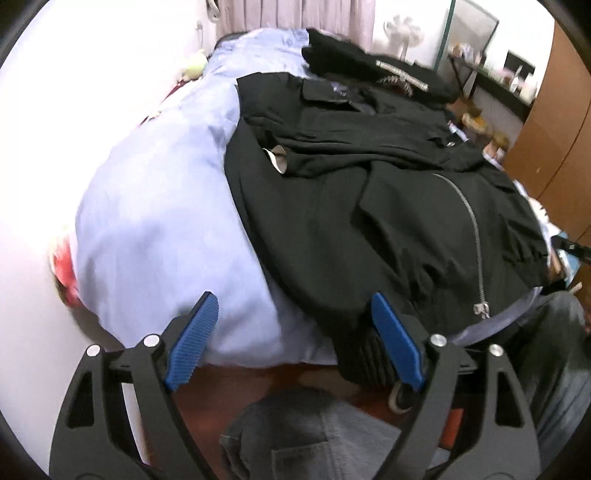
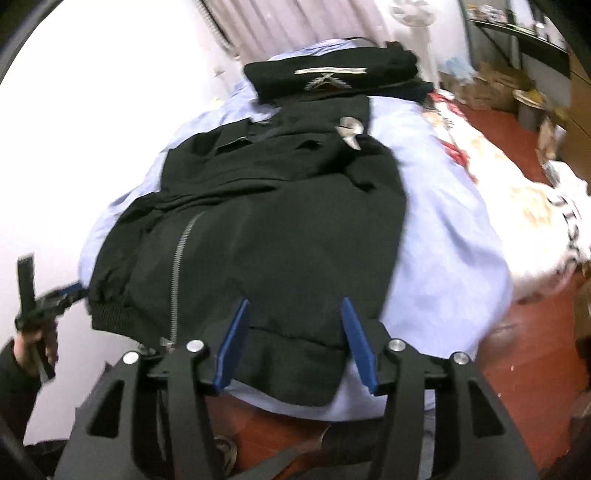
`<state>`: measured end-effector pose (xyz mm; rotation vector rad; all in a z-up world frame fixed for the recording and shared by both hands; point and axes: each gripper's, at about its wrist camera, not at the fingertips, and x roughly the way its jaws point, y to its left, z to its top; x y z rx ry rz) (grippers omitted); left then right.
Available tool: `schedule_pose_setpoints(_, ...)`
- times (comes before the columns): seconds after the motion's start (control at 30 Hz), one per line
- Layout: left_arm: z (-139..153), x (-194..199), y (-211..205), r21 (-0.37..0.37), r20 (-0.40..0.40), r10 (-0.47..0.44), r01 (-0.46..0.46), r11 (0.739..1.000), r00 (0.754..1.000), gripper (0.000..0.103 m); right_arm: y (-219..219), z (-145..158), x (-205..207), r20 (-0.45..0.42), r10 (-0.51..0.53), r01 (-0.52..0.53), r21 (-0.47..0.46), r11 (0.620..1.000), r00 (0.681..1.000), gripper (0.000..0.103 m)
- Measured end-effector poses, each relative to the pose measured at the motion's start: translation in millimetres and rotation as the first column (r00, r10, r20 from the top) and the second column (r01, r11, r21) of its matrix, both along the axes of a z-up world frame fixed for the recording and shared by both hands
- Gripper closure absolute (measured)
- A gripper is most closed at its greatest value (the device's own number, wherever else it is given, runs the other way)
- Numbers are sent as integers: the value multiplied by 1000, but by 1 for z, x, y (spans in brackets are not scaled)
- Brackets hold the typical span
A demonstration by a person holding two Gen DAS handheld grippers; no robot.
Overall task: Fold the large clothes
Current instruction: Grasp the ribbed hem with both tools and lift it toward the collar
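A large black zip jacket [image 1: 369,206] lies spread on a bed with a light blue cover [image 1: 159,206]; its zipper [image 1: 476,236] runs toward the near hem. It also shows in the right wrist view [image 2: 266,221]. My left gripper [image 1: 295,306] is open and empty, at the jacket's near-left ribbed hem corner, right fingertip by the hem. My right gripper [image 2: 295,314] is open, its jaws straddling the jacket's near hem [image 2: 295,369]. The left gripper also shows at the left of the right wrist view [image 2: 55,295].
A folded black garment [image 2: 332,77] with white markings lies at the far end of the bed. A patterned blanket [image 2: 498,192] lies on the bed's right side. A fan [image 2: 413,14], shelves and a wooden wardrobe [image 1: 554,129] stand beyond. Red floor [image 2: 517,369] lies below.
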<state>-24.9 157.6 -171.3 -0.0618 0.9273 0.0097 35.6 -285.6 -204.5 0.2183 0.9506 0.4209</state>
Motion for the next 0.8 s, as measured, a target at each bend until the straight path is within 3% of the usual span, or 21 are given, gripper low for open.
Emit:
schedule_pose_setpoints(0.1,-7,-12,-8,69,109,-2,-6,998,994,20,-6,-12,-2,23,-57,57,4,998,998,50)
schedule_pose_setpoints(0.2,-12,-13,-11,81,164,-3,-11,997,987,20,-5,-18,-2,66,-62,62,-1,998,996,50)
schedule_pose_setpoints(0.33,-20,-7,1,-74,141,66,-56,996,988,17,-15,-27,-5,33,-50,47,83,995,998,49)
schedule_pose_setpoints(0.4,-24,-9,9,-195,120,93,-68,978,988,17,-19,-29,-8,19,-37,35,112,993,999,49)
schedule_pose_setpoints(0.47,-27,-13,9,-254,112,84,-53,966,990,17,-18,-33,-8,-15,-31,33,119,992,999,44)
schedule_pose_setpoints(0.63,-33,-11,-14,-267,101,-19,45,963,995,17,-6,-42,-5,-81,20,-9,129,992,996,44)
schedule_pose_setpoints(0.8,-45,5,-27,-252,71,-15,32,967,997,16,3,-55,2,-148,56,-35,137,990,987,43)
